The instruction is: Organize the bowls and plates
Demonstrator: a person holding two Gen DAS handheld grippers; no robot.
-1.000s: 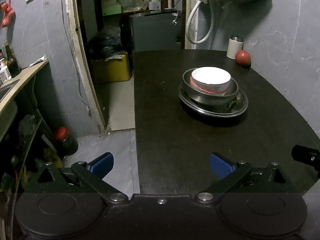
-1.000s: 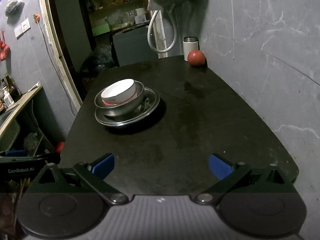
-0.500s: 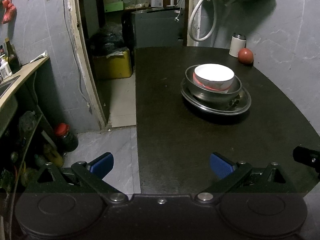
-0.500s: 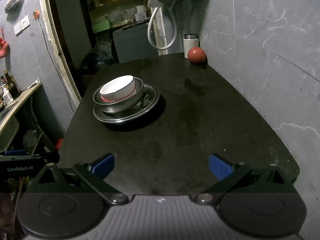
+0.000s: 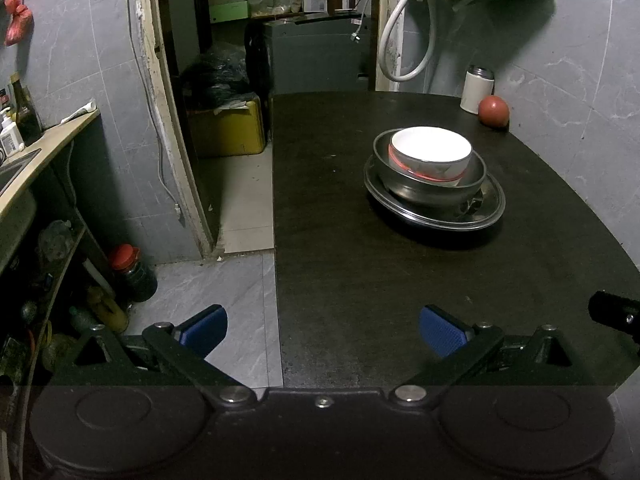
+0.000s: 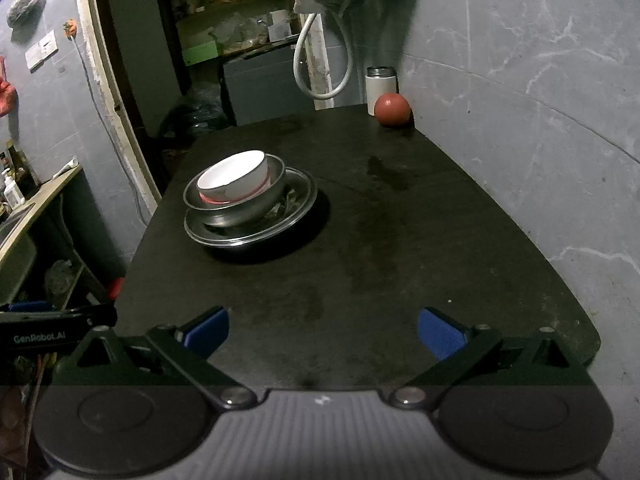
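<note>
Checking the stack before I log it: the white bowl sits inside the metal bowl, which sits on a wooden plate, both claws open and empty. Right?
Not quite: the plate is metal, not wooden, as the right wrist view shows. The white bowl does sit inside the metal bowl, both claws open and empty.

Left gripper (image 5: 323, 330): matte black body, 2 fingers tipped with blue ribbed pads (image 5: 442, 330).
Left linkage: black bars forming triangular cut-outs, 2 round silver pivot bolts, 1 small silver screw at the centre.
Left housing: dark, with 2 shallow round discs moulded into it.
Right gripper (image 6: 323, 331): same black linkage and blue textured pads (image 6: 440, 332), 2 silver pivot bolts.
Right housing: light grey ribbed centre panel with a small white mark, flanked by 2 dark round discs.
Marking: white "GenRobot.AI" lettering on the black side of the left gripper, seen at the left edge of the right wrist view.
</note>
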